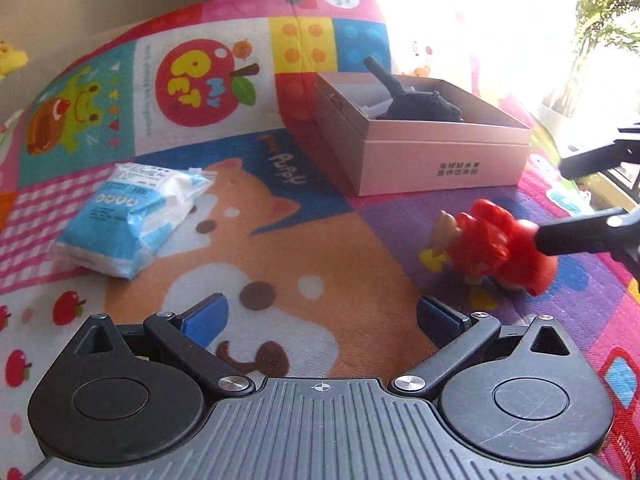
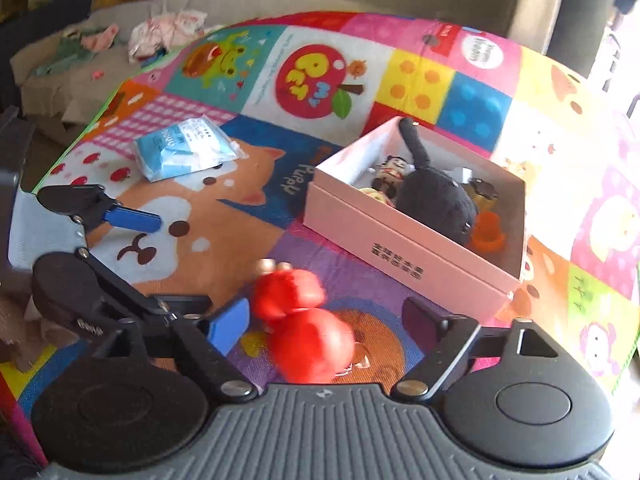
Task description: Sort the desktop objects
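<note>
A colourful patchwork play mat [image 1: 256, 256] covers the counter. Near its middle stands an open pink cardboard box [image 2: 404, 248] holding a black plush toy [image 2: 436, 200], a small orange item [image 2: 488, 232] and a few other small figures too blurred to name. To the left of the box, well apart from it, lies a blue and white packet of tissues [image 1: 128, 216]. In front of the box, on the purple patch of the mat, is a red toy figure [image 2: 300, 312], blurred in the right wrist view. The right gripper [image 2: 328, 320] has its fingers spread wide with the red toy between them; neither pad presses on it. In the left wrist view one black finger [image 1: 576, 236] of that gripper reaches the toy's red head from the right. The left gripper [image 1: 320, 316] hangs over the puppy picture on the mat, its blue-padded fingers apart with only mat between them.
</note>
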`<state>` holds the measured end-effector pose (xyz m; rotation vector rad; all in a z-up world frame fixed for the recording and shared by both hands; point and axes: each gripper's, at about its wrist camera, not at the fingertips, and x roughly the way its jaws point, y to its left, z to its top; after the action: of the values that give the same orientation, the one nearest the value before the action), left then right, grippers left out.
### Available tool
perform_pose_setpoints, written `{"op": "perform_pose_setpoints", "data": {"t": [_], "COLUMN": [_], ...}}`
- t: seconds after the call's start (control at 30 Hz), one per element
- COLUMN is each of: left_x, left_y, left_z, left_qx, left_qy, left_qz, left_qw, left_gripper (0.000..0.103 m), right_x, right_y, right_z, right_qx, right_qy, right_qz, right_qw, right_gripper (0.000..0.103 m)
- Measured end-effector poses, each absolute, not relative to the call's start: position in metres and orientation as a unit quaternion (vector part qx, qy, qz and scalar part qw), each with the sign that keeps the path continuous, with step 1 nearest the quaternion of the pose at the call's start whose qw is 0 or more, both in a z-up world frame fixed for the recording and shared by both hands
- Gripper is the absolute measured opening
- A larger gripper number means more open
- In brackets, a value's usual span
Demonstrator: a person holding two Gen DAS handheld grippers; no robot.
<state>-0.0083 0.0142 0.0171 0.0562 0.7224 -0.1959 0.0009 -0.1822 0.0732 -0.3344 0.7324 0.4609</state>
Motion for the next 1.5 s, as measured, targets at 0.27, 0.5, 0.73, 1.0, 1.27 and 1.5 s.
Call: {"op": "perform_pose_setpoints", "data": {"t": [0.27, 0.5, 0.73, 1.0, 1.27, 1.5], "left_x": [0.002, 0.004, 0.010, 0.041, 0.028, -0.009], "left_y": [0.003, -0.029, -0.077, -0.084, -0.096, -0.114], "left_z": [0.034, 0.032, 0.017, 0.030, 0.023, 0.019], "left_qx": [0.021, 0.050, 0.136, 0.089, 0.068, 0.020], "left_qy": [0.337, 0.337, 0.332, 0.313, 0.342, 0.382], "left_qz": [-0.107, -0.148, -0.204, -0.195, -0.298, -0.406], "left_qw": [0.935, 0.929, 0.911, 0.925, 0.889, 0.830], "left_gripper": [0.103, 0.103, 0.103, 0.103, 0.103, 0.103], "right_x": [-0.017, -0.007, -0.011, -0.020, -0.018, -0.019], "right_y": [-0.215, -0.243, -0.278, -0.299, -0.308, -0.323], "right_z": [0.038, 0.028, 0.027, 0.031, 0.025, 0.033], "right_qx": [-0.116, -0.103, 0.004, 0.034, 0.062, 0.072], "right_qy": [0.375, 0.354, 0.365, 0.361, 0.366, 0.350], "right_qz": [0.184, 0.060, 0.056, 0.029, 0.009, -0.018], "right_qw": [0.901, 0.928, 0.929, 0.932, 0.929, 0.934], "right_gripper": [0.103, 0.103, 0.103, 0.103, 0.103, 0.103]}}
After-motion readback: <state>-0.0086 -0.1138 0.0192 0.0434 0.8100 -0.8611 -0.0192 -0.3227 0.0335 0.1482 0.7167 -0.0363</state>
